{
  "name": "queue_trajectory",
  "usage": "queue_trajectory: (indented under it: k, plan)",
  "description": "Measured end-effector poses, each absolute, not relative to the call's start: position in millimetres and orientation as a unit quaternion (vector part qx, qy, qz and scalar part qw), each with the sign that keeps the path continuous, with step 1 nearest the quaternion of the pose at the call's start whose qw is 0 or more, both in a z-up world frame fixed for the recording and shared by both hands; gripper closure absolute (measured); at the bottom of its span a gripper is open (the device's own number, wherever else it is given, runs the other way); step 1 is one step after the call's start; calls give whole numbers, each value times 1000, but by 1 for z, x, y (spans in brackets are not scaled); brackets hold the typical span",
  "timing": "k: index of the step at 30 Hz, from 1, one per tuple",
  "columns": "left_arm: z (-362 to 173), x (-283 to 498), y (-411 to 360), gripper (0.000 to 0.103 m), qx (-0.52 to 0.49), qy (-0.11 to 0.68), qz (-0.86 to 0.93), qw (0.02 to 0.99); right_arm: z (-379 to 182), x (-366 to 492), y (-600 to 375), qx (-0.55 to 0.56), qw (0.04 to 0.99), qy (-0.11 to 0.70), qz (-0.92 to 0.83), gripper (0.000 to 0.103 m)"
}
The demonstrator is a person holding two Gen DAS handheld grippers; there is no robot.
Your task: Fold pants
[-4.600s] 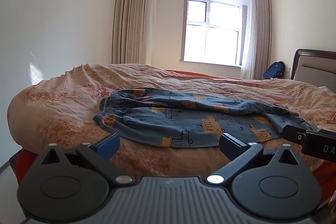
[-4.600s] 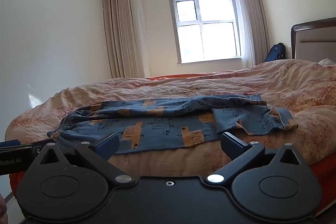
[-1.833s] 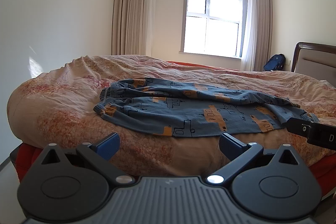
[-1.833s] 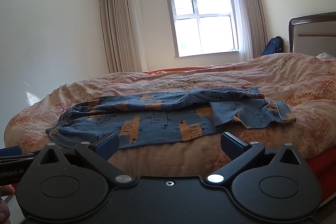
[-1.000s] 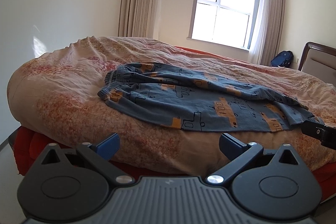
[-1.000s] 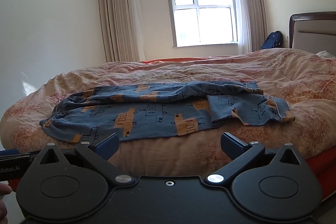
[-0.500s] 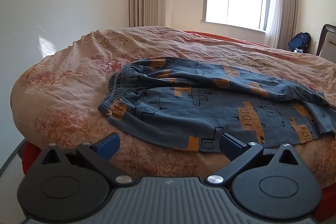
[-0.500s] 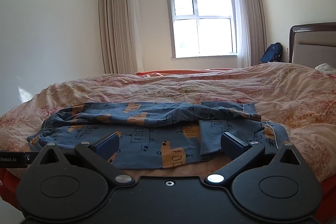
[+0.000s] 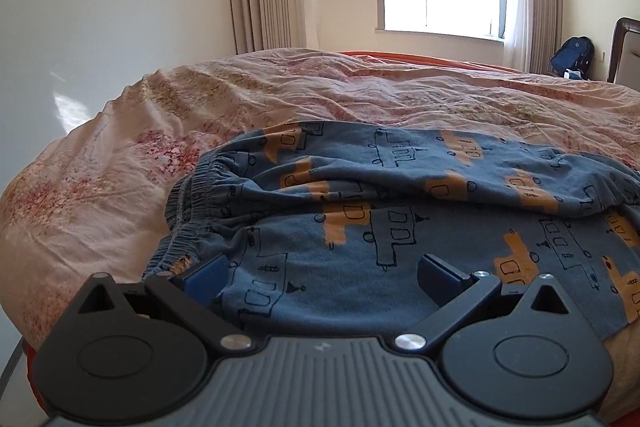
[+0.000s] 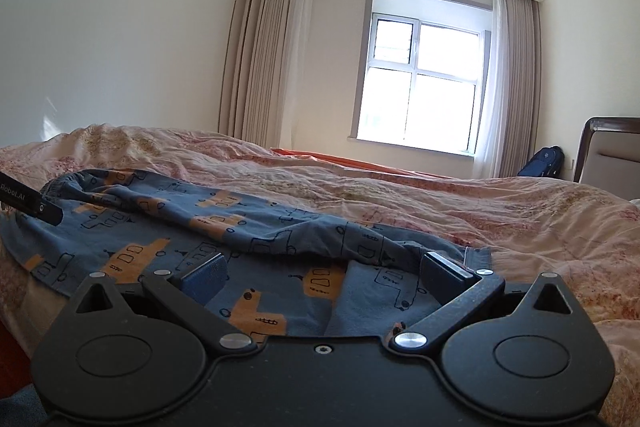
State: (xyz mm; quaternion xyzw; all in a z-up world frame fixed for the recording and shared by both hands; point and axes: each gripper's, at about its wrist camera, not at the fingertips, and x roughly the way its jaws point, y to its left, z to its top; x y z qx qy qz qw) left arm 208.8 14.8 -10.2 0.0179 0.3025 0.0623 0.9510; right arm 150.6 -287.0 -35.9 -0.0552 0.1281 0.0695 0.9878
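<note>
Blue pants with orange truck prints [image 9: 400, 211] lie flat and rumpled on the bed, elastic waistband [image 9: 188, 211] at the left, legs running right. My left gripper [image 9: 320, 275] is open, low over the near edge by the waistband. My right gripper [image 10: 320, 273] is open, low over the pants [image 10: 224, 227] near the leg end, where the cuff part is folded back. The left gripper's body [image 10: 24, 203] shows at the left edge of the right wrist view.
The bed [image 9: 400, 95] has a wrinkled pink floral cover over an orange sheet. A headboard [image 10: 612, 151] stands at the right, a blue backpack [image 10: 540, 161] by the window [image 10: 420, 83]. Curtains and a bare wall lie behind.
Both grippers have moved forward and down from in front of the bed to just over the pants. Both stay open. The pants have not moved.
</note>
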Motion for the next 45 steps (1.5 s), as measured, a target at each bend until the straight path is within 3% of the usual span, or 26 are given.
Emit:
queue_trajectory:
  k: [15, 23, 31, 35, 38, 40, 41, 45]
  plan:
    - [16, 300, 37, 0, 138, 230, 74, 960, -14, 253, -281, -123, 965, 149, 176, 0]
    - [24, 382, 102, 0, 78, 239, -62, 966, 0, 346, -278, -194, 951, 157, 183, 0]
    - [-4, 441, 107, 0, 136, 326, -158, 922, -15, 439, -279, -183, 877, 318, 310, 1]
    - [-14, 446, 108, 1, 125, 348, -176, 912, -33, 459, -279, -171, 875, 340, 298, 1]
    - [-16, 452, 113, 13, 113, 383, -174, 900, -40, 471, -288, -117, 875, 356, 307, 4]
    - [-19, 456, 116, 27, 111, 410, -162, 891, -40, 477, -292, -93, 875, 362, 307, 8]
    - [-20, 456, 119, 30, 107, 417, -160, 889, -40, 478, -293, -89, 876, 364, 305, 13]
    - [-19, 457, 124, 62, 93, 432, -138, 887, -36, 480, -286, -95, 862, 380, 322, 37]
